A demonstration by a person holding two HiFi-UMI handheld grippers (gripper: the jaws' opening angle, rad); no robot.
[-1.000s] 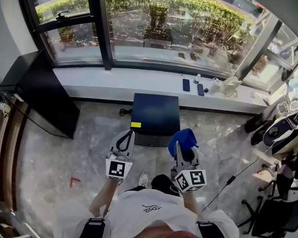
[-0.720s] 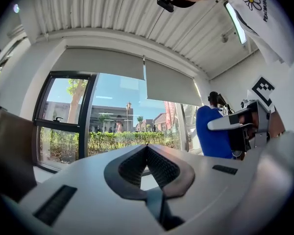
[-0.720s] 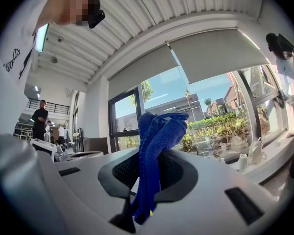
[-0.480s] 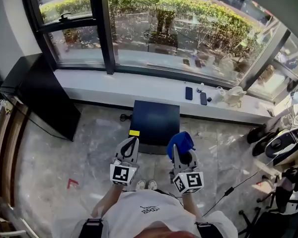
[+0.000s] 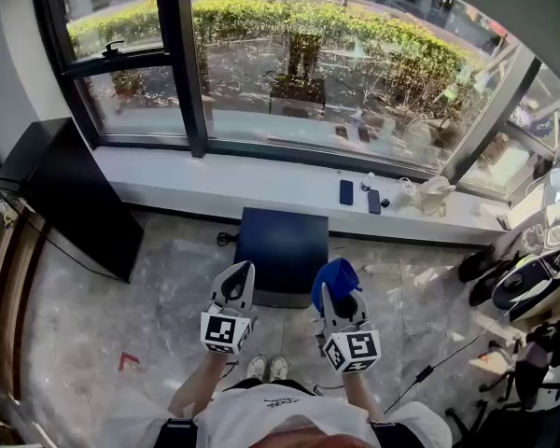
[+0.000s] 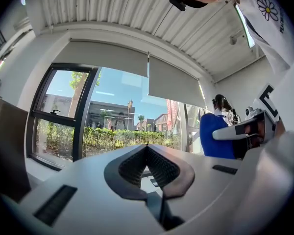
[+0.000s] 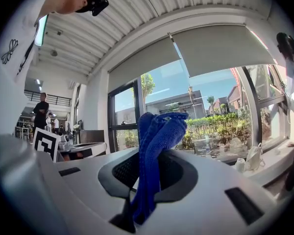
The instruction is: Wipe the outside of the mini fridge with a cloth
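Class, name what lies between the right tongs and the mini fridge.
The blue cloth, clamped in the right tongs, sticks out ahead of them, by the mini fridge and its right front corner. The head view shows it.

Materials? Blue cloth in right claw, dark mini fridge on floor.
Blue cloth: likely microfibre or terry textile, matte; fuzzy nap, limp folds.
Dark box-shaped mini fridge: smooth painted metal or plastic, judging by its flat, even top; cannot tell which.
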